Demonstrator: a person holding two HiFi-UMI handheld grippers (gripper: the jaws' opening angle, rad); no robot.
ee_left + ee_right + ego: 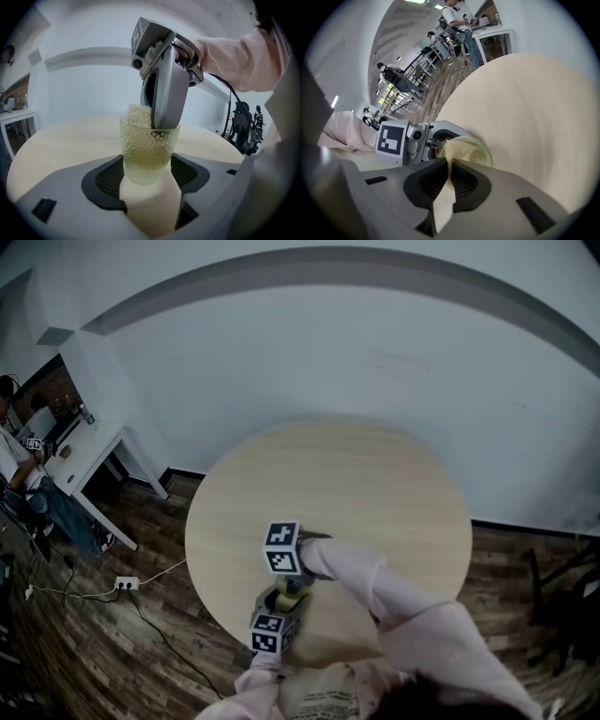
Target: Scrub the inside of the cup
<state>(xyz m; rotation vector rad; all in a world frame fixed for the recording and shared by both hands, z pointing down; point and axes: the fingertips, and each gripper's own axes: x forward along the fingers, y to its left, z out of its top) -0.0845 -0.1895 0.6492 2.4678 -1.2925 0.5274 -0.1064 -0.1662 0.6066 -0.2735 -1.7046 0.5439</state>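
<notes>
Cup [149,150] | left gripper [150,176] clamping it steady, wide jaws pressing its sides | right gripper [450,171] pinching scrub pad [446,149] — dipping inside

We can read no words or numbers. The cube [283,547] on the right tongs [450,165] carries only square black-and-white patterns.

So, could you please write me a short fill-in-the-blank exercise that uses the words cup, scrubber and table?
1. The fingers of the left gripper are shut on a dimpled ____.
2. The right gripper pinches a mesh ____ that dips into it.
3. Under both grippers lies a round wooden ____.
Missing words: cup; scrubber; table.
</notes>
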